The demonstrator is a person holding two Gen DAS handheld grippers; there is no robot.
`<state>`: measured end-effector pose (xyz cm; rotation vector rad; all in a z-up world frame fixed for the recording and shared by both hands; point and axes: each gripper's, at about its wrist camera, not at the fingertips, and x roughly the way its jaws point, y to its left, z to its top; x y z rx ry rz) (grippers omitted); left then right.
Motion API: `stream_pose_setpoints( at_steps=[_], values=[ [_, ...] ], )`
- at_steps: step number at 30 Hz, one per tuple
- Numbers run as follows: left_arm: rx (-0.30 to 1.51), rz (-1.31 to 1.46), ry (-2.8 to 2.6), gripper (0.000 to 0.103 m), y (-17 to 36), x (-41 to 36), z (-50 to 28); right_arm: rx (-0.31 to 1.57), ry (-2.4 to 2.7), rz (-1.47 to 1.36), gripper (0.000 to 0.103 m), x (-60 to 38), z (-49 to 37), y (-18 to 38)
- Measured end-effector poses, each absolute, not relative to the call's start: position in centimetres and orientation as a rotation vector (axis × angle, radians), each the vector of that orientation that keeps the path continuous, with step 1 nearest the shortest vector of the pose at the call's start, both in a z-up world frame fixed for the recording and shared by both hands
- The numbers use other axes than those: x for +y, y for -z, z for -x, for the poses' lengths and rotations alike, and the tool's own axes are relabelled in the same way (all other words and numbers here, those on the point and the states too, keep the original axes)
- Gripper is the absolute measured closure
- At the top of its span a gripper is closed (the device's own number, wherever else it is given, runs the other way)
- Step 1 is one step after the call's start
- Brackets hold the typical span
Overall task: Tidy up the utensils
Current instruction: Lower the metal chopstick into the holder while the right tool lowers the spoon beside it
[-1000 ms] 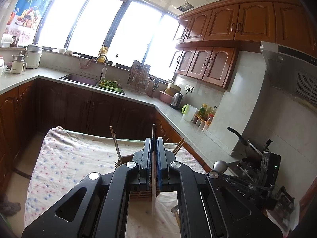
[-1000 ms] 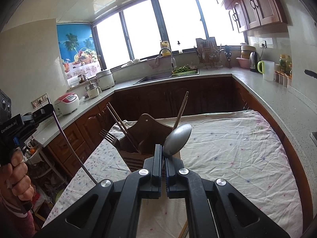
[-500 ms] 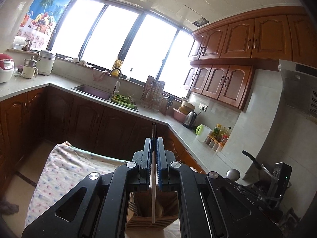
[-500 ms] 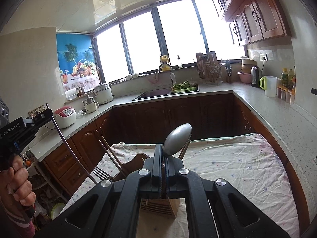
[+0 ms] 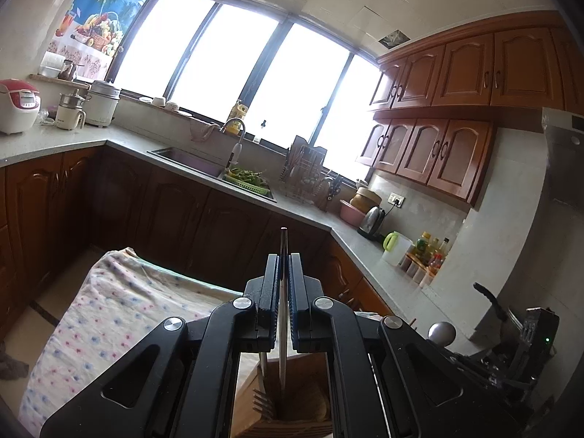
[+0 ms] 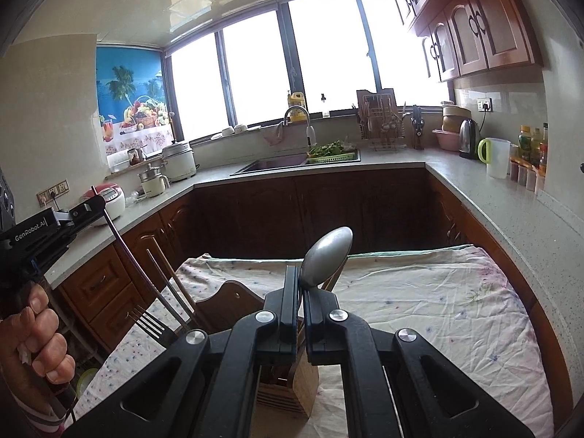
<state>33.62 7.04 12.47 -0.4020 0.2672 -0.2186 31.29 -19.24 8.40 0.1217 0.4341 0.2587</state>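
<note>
Wooden utensil holder (image 5: 288,412) stands on the floral cloth (image 5: 109,314), directly below both claws; 1 fork (image 5: 263,403) sits tines-up inside. Left gripper (image 5: 283,266) clamped tight on a thin metal rod (image 5: 282,328) running down into the holder. Right gripper (image 6: 301,292) clamped tight on a spoon (image 6: 326,257), bowl up above its tips.

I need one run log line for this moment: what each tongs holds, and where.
left tongs: shut on metal fork | right tongs: shut on spoon | both above wooden holder | table cloth
</note>
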Motion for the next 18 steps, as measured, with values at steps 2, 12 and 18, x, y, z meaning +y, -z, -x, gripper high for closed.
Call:
stream_pose_setpoints(
  at_steps=[2, 12, 18],
  values=[
    [0.274, 0.398, 0.211, 0.1, -11.6, 6.8, -33.8, 0.439, -0.26, -0.116, 0.1, -19.0, -31.4, -8.1],
    [0.307, 0.395, 0.199, 0.1, -8.1, 6.3, -34.3, 0.491, -0.269, -0.085, 0.1, -17.3, -32.4, -5.2],
    [0.341, 0.378, 0.211, 0.099, -6.8, 5.6, -34.5, 0.509, -0.27, -0.091, 0.1, -17.3, -32.7, -4.4]
  ],
)
